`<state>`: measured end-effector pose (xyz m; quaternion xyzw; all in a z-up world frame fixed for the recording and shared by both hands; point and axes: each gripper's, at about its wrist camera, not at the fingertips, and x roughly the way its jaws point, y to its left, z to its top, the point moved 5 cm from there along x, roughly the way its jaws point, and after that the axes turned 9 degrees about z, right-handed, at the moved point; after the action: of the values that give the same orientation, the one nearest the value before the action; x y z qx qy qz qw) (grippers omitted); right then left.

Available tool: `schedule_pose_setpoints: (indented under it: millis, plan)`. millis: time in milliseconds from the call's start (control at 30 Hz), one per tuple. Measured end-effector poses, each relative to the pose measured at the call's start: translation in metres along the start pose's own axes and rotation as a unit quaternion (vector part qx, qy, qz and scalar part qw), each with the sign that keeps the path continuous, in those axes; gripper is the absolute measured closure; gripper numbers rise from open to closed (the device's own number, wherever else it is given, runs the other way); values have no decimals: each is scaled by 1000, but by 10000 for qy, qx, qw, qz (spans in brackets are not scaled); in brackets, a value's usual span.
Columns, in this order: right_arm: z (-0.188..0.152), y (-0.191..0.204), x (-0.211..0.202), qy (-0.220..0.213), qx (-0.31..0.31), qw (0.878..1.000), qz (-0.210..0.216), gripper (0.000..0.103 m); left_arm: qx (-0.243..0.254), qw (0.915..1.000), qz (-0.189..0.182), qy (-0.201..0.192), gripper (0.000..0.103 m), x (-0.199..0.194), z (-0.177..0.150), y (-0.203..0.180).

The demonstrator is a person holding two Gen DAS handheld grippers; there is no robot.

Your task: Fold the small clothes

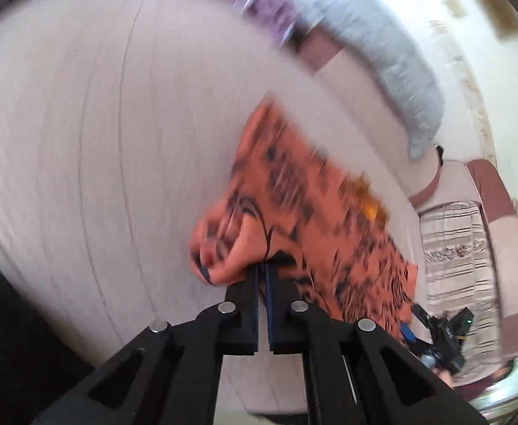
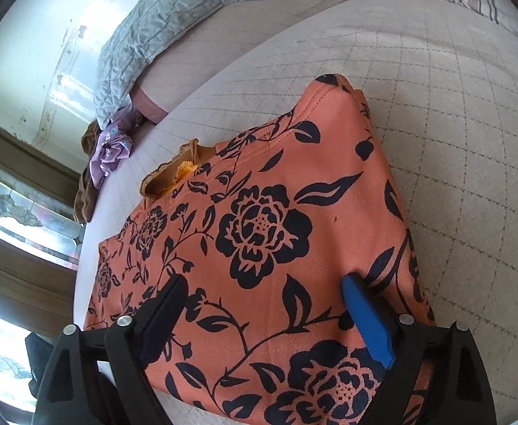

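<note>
An orange garment with a black flower print [image 2: 259,226] lies on a pale quilted surface [image 2: 453,141]. My left gripper [image 1: 263,265] is shut on a bunched edge of the orange garment [image 1: 294,205]; this view is blurred. My right gripper [image 2: 264,283] is open, its jaws wide apart just above the flat garment, with one blue pad [image 2: 365,318] showing. A small mustard-yellow piece [image 2: 174,173] pokes out at the garment's far edge. The right gripper also shows small in the left wrist view [image 1: 439,336].
A grey quilted cloth [image 2: 159,24] lies at the back, with purple and brown clothes [image 2: 106,152] heaped beside it at the surface's edge. A striped patterned cloth [image 1: 453,255] lies to the right. A window and wall stand beyond.
</note>
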<state>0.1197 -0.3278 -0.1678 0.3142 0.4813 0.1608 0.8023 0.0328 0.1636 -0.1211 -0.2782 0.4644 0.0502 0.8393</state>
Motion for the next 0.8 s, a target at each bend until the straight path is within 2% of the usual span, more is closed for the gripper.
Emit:
schedule_pose_setpoints:
  millis: [67,100,133,167,200,233,300,367,433,500,600,667,733,800]
  plan:
    - [1,0,1,1,28,10000,40,12,465,9957,576,-548,103,-21,7,-7]
    - [1,0,2,3,1,10000,47,12,550,9936,808,-563,103,-20,4,-2]
    - [0,1,3,-4,-54,10000,48,12,507,9937,965,-275,103,-7,-3,8]
    - [0,1,4,-7,-95,9999,45,12,376,9930,1092,226,103,13,-15,23]
    - [-1,1,5,-18,-146,9999,38,12,156,9924,1113,509,103,24,-22,38]
    - [0,2,6,-28,-169,9998,43,11,-109,9930,1031,568,102,27,-25,47]
    - [0,3,6,-27,-178,9998,82,9,-503,9961,574,445,85,19,-22,54]
    - [0,4,7,-8,-206,9997,96,9,-584,9975,223,316,51,11,-15,48]
    - [1,3,8,1,-242,9996,121,9,-662,9976,-214,69,39,0,-9,40]
    - [0,4,9,-3,-274,9996,123,9,-717,9959,-539,91,35,2,-9,27]
    - [-1,5,9,-40,-292,9995,112,9,-953,9930,-545,429,35,21,-22,24]
    - [0,6,10,-24,-312,9995,97,9,-970,9938,-389,385,35,29,-28,23]
    - [0,6,10,-8,-329,9994,108,9,-1003,9933,-411,391,36,36,-26,20]
    - [0,5,10,9,-338,9993,128,9,-1265,9899,-441,466,36,37,-25,21]
